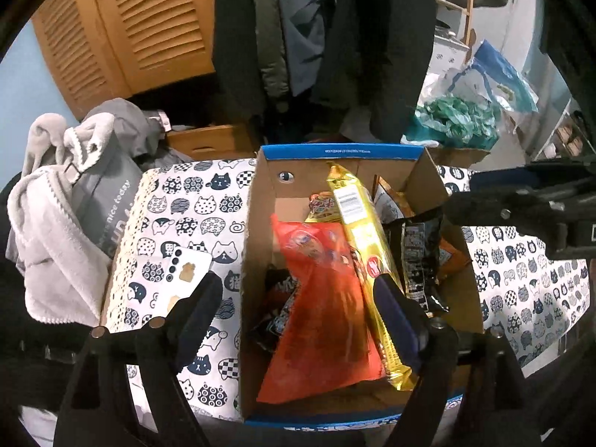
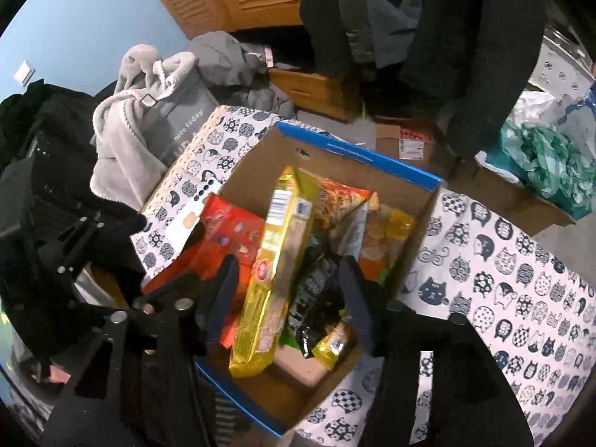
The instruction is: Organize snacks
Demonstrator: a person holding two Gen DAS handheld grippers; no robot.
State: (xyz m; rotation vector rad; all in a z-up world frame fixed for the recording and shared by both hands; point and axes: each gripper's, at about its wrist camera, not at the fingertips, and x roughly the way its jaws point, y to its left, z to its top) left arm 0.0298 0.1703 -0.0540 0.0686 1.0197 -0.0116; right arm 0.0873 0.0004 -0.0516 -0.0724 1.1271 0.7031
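A cardboard box with a blue rim (image 1: 260,193) (image 2: 395,175) stands on the cat-print tablecloth and holds several snack packs. Among them are an orange-red bag (image 1: 320,320) (image 2: 223,231), a long gold pack (image 1: 357,231) (image 2: 275,260) and a black pack (image 1: 417,257) (image 2: 316,298). My left gripper (image 1: 298,309) is open and empty, its fingers straddling the box's near left wall above the orange-red bag. My right gripper (image 2: 290,290) is open and empty, its fingers on either side of the gold and black packs. The right gripper's body shows at the right edge of the left wrist view (image 1: 540,208).
A white phone (image 1: 182,275) (image 2: 186,219) lies on the tablecloth (image 1: 178,216) (image 2: 503,279) left of the box. A grey bag and fleece (image 1: 63,216) (image 2: 149,119) sit at the table's left end. Coats hang behind. A box of teal plastic bags (image 1: 458,119) (image 2: 551,164) is at the far right.
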